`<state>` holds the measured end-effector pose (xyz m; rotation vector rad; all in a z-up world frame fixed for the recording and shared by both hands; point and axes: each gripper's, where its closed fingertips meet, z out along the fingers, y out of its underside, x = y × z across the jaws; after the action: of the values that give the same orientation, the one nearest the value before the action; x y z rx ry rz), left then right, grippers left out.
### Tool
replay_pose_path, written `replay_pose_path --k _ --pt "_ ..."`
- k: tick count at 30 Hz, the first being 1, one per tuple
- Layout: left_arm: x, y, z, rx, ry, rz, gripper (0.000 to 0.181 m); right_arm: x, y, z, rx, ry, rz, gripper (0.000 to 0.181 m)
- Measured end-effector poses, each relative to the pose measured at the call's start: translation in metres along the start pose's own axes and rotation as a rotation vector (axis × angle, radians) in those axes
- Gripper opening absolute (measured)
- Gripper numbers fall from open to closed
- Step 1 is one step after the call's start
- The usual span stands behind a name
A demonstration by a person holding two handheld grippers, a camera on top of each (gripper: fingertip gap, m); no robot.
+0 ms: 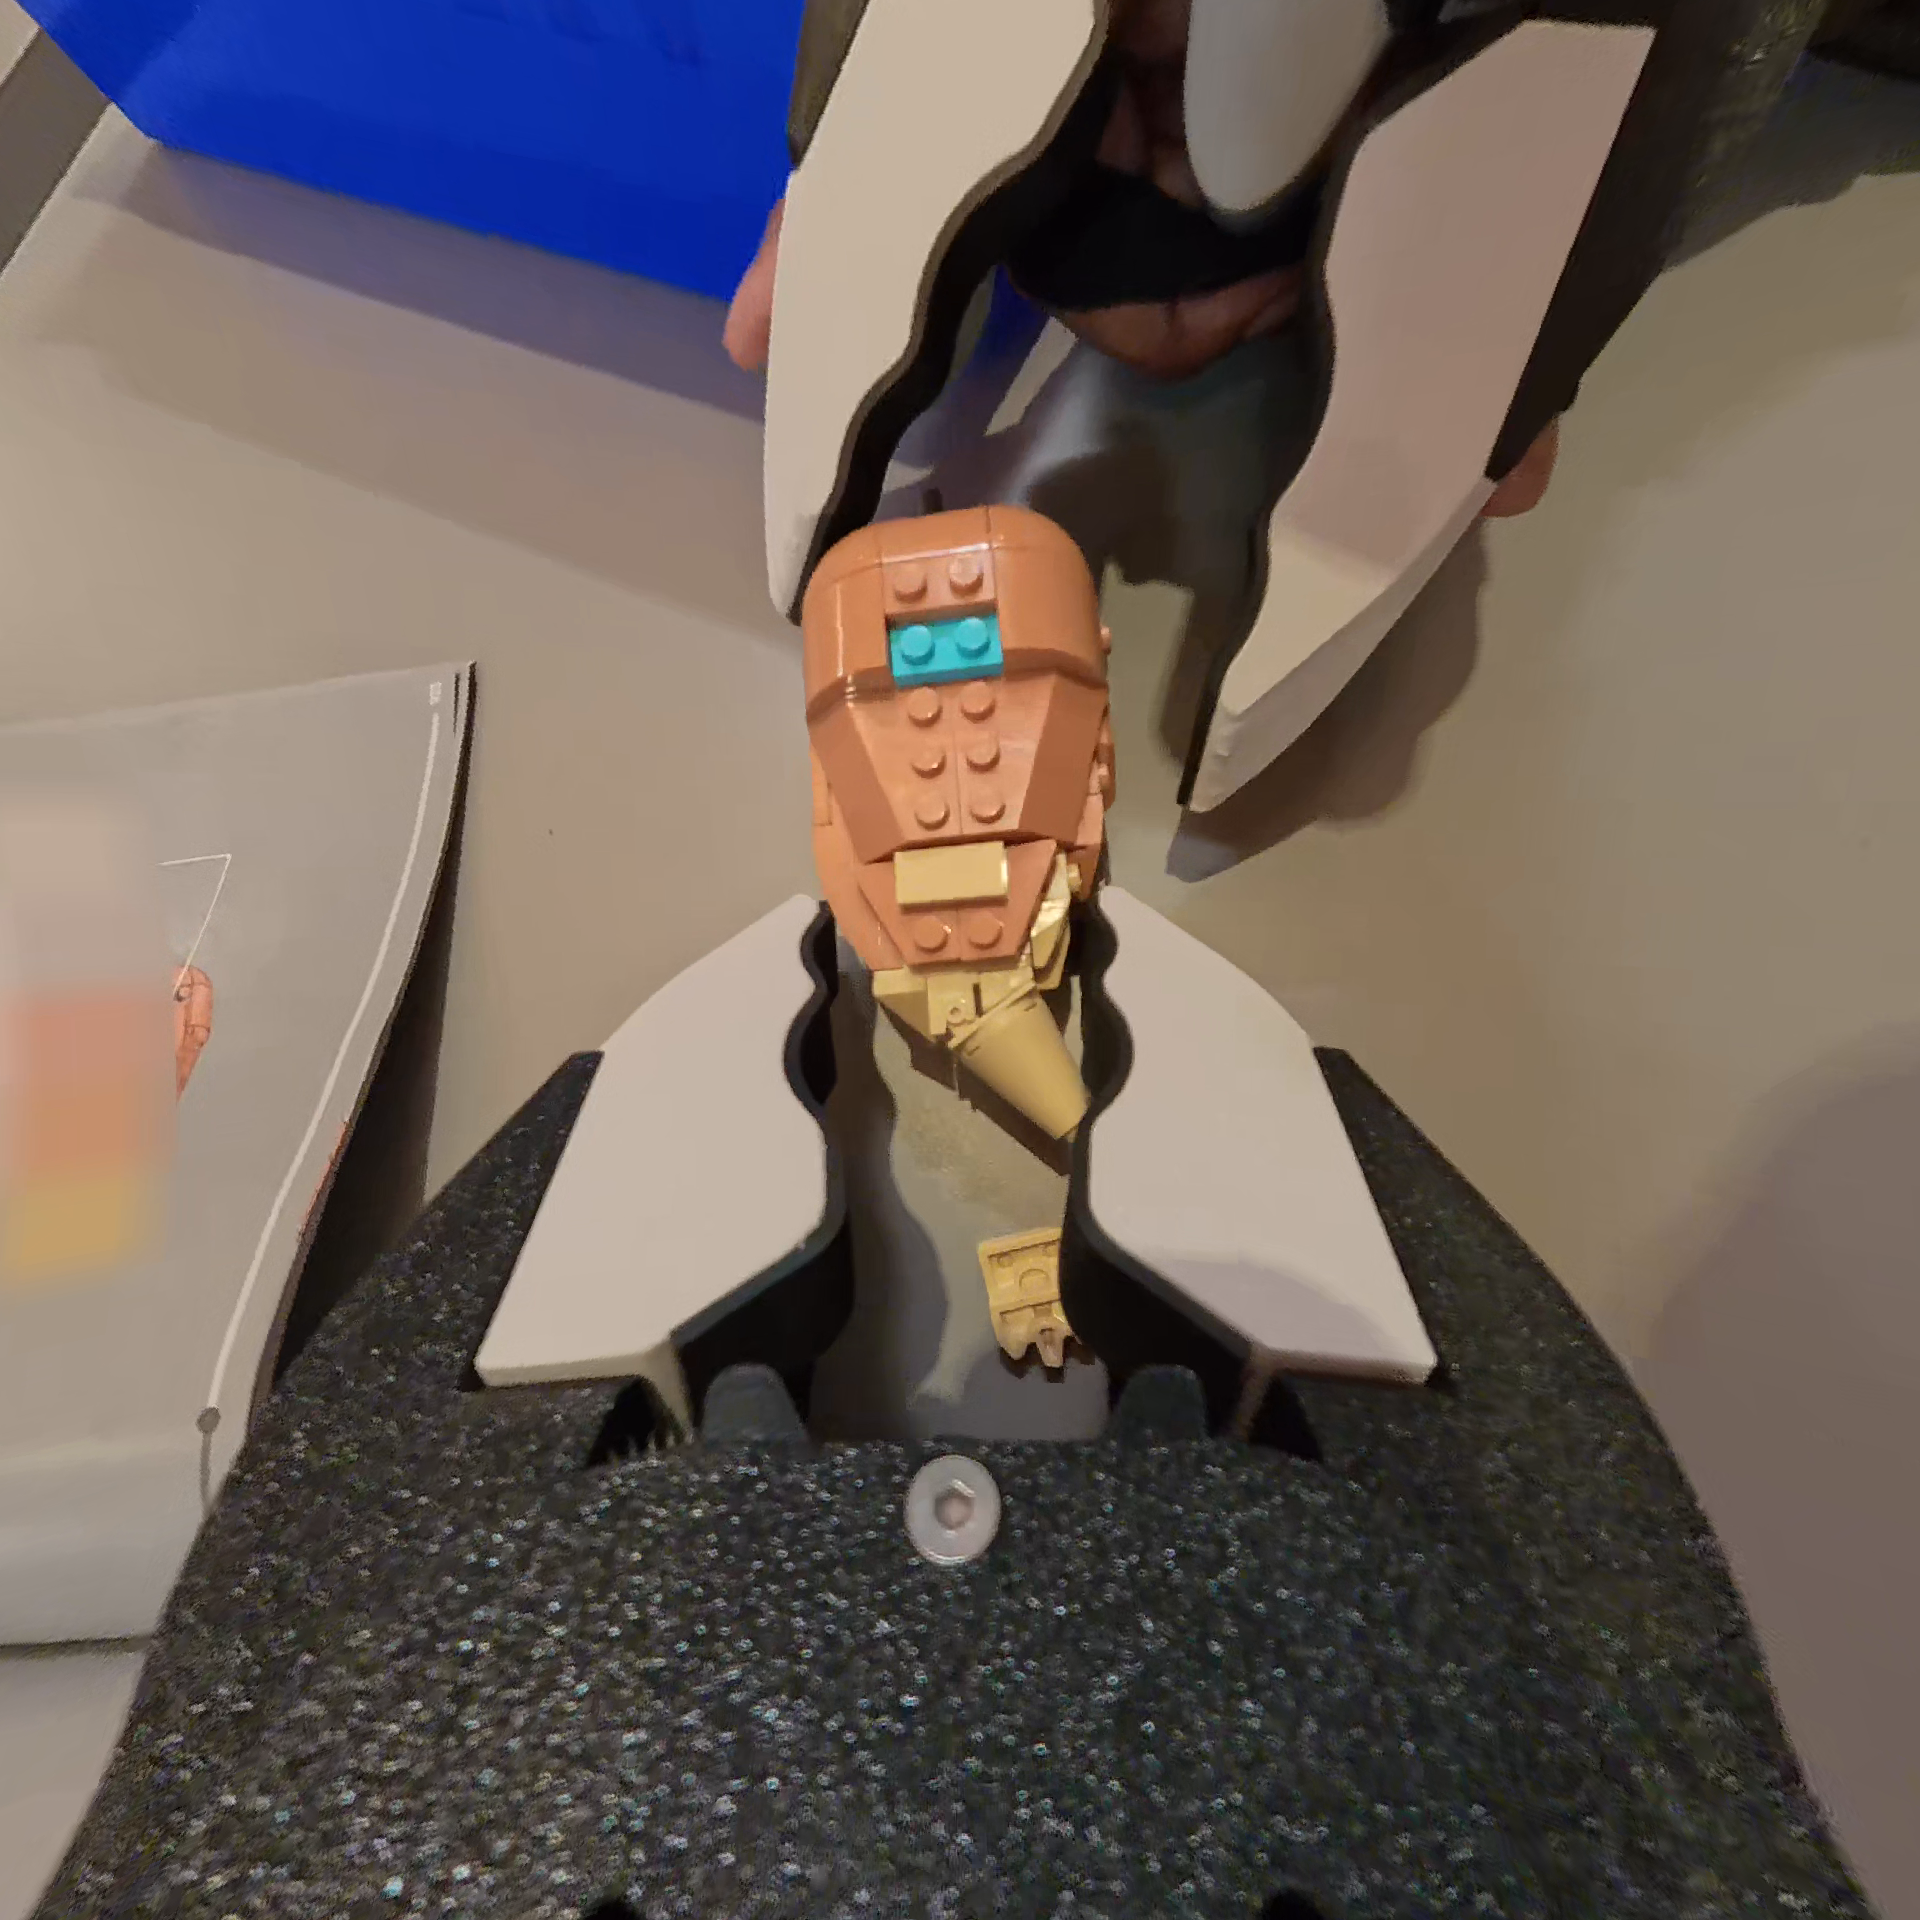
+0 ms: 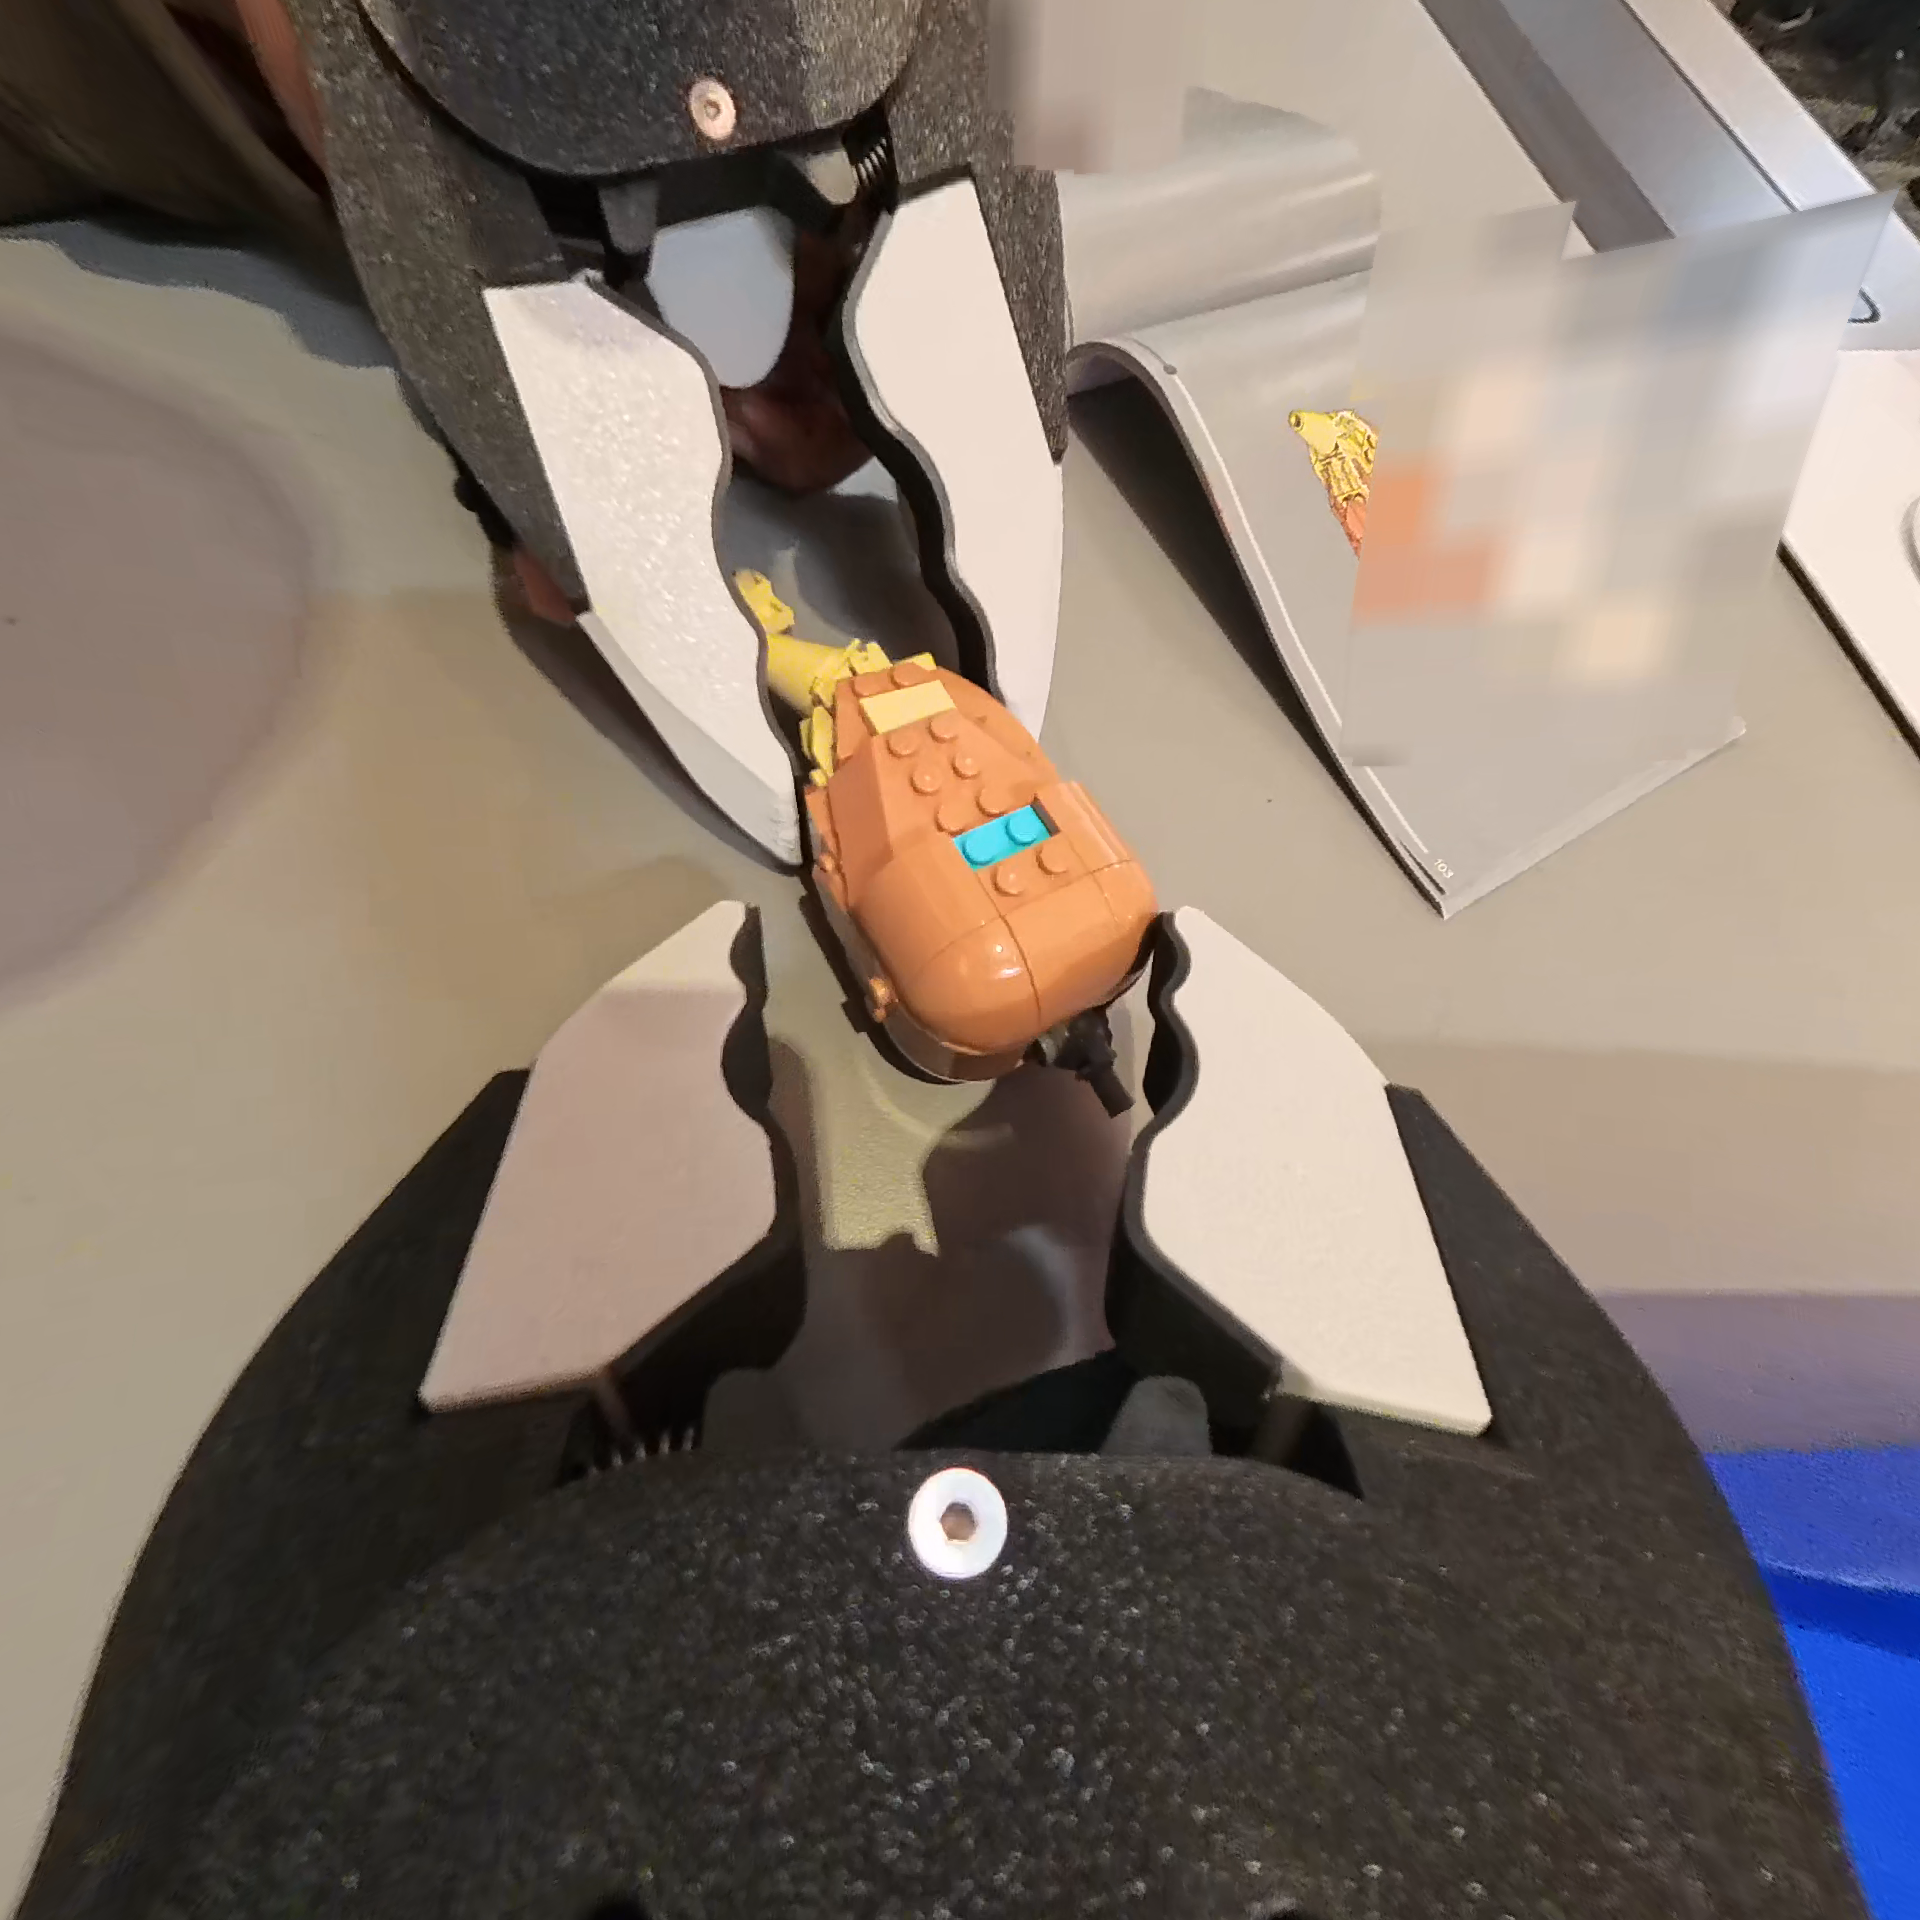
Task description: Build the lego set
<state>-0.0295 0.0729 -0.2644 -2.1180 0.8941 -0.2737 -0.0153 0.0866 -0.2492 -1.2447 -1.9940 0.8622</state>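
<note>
An orange-brown lego model (image 1: 961, 727) with a turquoise plate on top and a tan cone-shaped end (image 1: 1023, 1060) hangs in the air above the table. My left gripper (image 1: 961, 920) is shut on its tan end; a small tan jointed piece (image 1: 1023, 1294) hangs between the fingers. In the right wrist view the model (image 2: 977, 862) lies tilted, with the left gripper (image 2: 899, 769) on its far end. My right gripper (image 2: 961, 925) is open, its jaws on either side of the model's rounded end, the right fingertip (image 2: 1179, 935) close to it. It also shows in the left wrist view (image 1: 997, 691).
An open instruction booklet (image 1: 260, 1039) lies on the grey table (image 1: 1662, 1039) left of the left gripper; it also shows in the right wrist view (image 2: 1475, 675). A blue bin (image 1: 468, 135) stands behind. A pale round tray (image 2: 125, 623) lies at the left. My left and right fingertips are right by each other.
</note>
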Motion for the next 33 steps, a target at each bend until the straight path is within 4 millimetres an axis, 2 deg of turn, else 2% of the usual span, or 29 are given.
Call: replay_pose_path --k 8,14,17,33 --pt "0.012 -0.004 -0.002 0.047 0.096 0.152 0.044 -0.003 0.005 -0.002 -0.017 -0.053 0.017 0.071" --pt "0.022 -0.004 -0.005 0.06 0.156 0.217 0.043 -0.02 0.009 -0.001 -0.043 -0.124 -0.093 0.069" --pt "0.024 -0.004 -0.005 0.063 0.161 0.236 0.042 -0.024 0.008 0.002 -0.051 -0.111 -0.155 0.072" --pt "0.031 -0.009 -0.004 0.091 0.169 0.288 0.042 -0.031 0.008 0.004 -0.056 -0.146 -0.157 0.068"
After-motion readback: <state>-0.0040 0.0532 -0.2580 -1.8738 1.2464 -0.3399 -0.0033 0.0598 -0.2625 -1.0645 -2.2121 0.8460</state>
